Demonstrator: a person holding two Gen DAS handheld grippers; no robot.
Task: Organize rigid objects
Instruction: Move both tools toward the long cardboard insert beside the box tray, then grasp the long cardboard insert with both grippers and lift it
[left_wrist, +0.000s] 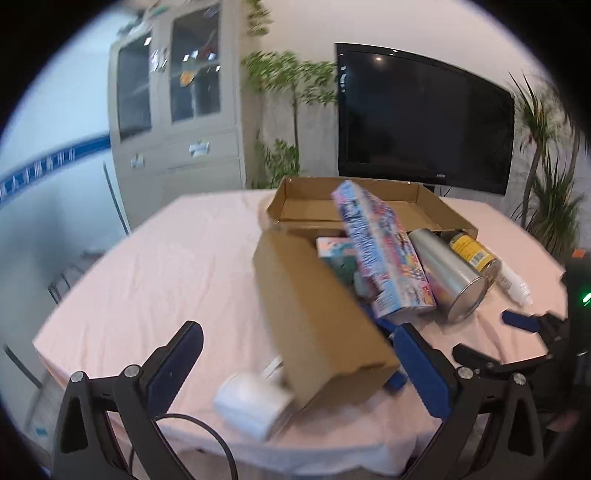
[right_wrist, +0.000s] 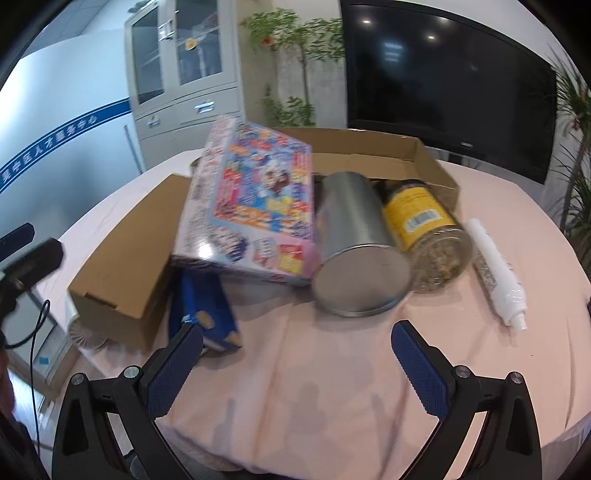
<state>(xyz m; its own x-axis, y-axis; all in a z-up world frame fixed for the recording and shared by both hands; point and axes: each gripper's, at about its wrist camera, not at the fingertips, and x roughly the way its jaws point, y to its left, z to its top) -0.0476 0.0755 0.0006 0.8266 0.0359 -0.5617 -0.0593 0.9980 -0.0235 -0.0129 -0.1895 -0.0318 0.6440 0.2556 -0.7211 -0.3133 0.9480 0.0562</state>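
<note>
On a pink-clothed table (right_wrist: 295, 387), a tipped cardboard box (right_wrist: 122, 266) spills rigid goods.
Both tongs, left (left_wrist: 299, 354) and right (right_wrist: 297, 354), spread empty; the metal can (right_wrist: 354, 251) looks smooth, stiff: grip its sides.

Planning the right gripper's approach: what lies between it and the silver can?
Only bare pink tablecloth lies between the right gripper and the silver can, as the right wrist view shows.

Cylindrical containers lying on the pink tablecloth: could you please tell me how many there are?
2: a silver metal canister lies on its side beside the colourful printed box, and a yellow-labelled clear plastic jar lies against the canister's other side. The cardboard box may hide more.
</note>
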